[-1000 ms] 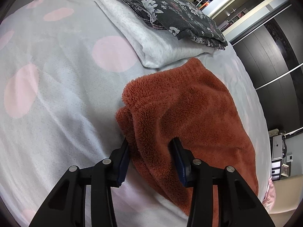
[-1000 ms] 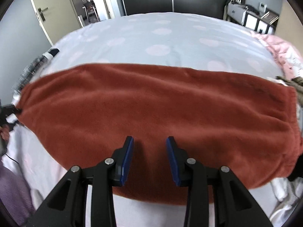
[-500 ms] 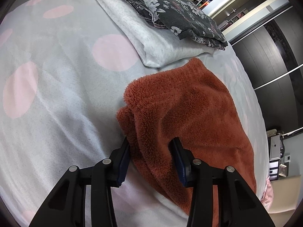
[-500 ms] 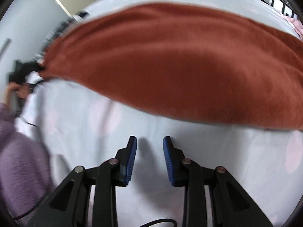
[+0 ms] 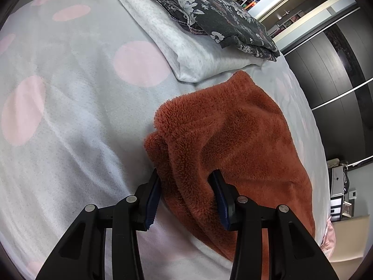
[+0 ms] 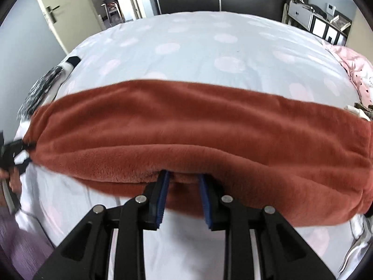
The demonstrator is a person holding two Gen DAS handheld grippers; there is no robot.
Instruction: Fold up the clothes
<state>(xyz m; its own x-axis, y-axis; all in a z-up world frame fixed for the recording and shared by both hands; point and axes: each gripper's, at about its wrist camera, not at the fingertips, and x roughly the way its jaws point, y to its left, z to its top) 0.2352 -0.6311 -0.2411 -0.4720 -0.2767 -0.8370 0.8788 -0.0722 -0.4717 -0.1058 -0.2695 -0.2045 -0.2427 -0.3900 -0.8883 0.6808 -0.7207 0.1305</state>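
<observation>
Left wrist view: left gripper fingers clenched on rust fleece; right likewise.

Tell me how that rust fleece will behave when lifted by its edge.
Likely floppy: the fleece bunches in soft folds inside the left gripper. Probably light for its bulk, given the plush pile. It should sag between grips, as its long span suggests.

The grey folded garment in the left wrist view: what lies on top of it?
A dark floral garment lies on the grey folded garment, covering its far part; the near end stays bare. Whether anything sits between them cannot be seen.
</observation>
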